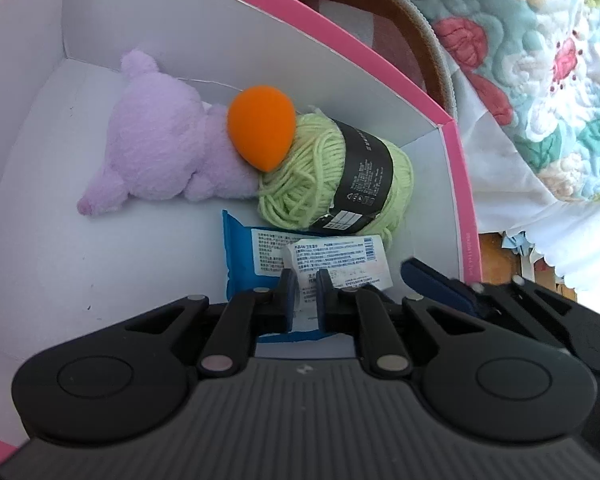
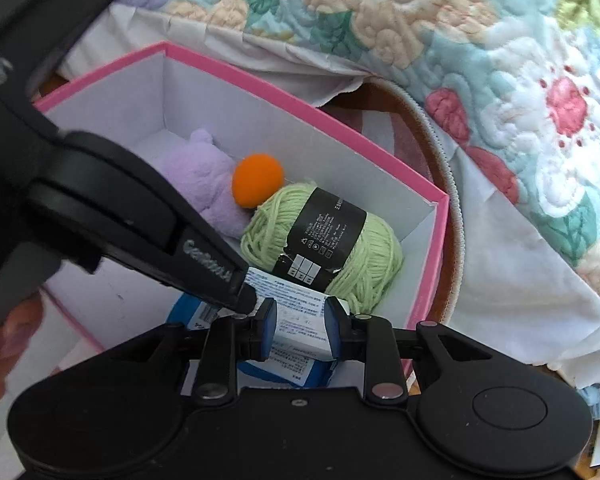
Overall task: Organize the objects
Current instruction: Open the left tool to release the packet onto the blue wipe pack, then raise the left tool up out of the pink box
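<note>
- Looked down into an open pink box [image 1: 466,200] with white inner walls, standing beside a flowered quilt [image 1: 540,80].
- Found a purple plush toy [image 1: 160,140] lying on the box floor, toward the far corner.
- Noted a teardrop-shaped orange sponge [image 1: 260,124] perched where the plush met a green yarn skein [image 1: 300,184], touching both.
- Saw the skein, banded by a black label, lying near the box's right-hand corner.
- Spotted a blue packet [image 1: 238,260] flat on the floor just in front of the yarn, with a white packet [image 1: 340,256] of printed text lying across its top.
- Found the right tongs [image 2: 301,328] narrowed onto the white packet, both blue pads against its sides.
- Found the left tongs [image 1: 305,296] drawn nearly together, with only a slim gap; saw the packet's print through that gap, but could not tell whether the pads actually pinched it.
- Saw, from the right wrist view, the left tongs reaching in from the left, tip just beside the right tongs' left finger.
</note>
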A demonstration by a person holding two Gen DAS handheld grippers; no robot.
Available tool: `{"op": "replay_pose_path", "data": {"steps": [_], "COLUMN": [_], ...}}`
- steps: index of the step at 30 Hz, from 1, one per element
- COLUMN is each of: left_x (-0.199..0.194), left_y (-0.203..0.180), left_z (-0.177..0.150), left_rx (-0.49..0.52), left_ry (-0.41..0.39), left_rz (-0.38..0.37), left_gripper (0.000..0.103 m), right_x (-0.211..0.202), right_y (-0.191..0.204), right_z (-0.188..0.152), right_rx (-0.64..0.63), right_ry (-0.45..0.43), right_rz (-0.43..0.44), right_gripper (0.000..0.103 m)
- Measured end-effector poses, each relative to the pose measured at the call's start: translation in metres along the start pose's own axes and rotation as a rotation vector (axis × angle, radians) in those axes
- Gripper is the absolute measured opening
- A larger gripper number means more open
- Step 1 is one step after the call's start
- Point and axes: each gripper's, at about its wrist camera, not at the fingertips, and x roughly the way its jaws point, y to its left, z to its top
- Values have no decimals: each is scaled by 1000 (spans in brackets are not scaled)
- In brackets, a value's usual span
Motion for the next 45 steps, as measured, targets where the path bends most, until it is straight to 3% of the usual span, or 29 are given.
{"op": "replay_pose_path", "data": {"steps": [6,12,18,21,30,36,38,45], "left_x": [3,-6,-42,-59,-116,-155,-168,-201], "left_y": [-7,-20,-29,-38,-54,-56,-56,-49], "left_z": [1,3,3,2,-19,-33,-38,-55], "left_rx": [12,82,137,173,275,317,328,344], "left_ry": [2,-23,-63,-41,-62,-54,-45,-46], "left_rz": [15,83,93,132,186,217,237,277], "left_gripper": [10,11,12,13,14,26,41,51], "right_x": [-27,-41,-59,-70,-98,-132,-141,-161], "right_y": [-8,-22,-28,-29,-24,-16,-12,-1], "right_z": [-5,-13,-19,-22,-18,-19,-21,-28], "right_rx": [49,135,204,245,290,281,268,261], "right_ry": [-69,-94,-122,-134,-141,-172,-173,-164], "right_rz": [61,112,161,179,235,240,242,255], "right_gripper": [31,31,32,38,38,47,49,54]}}
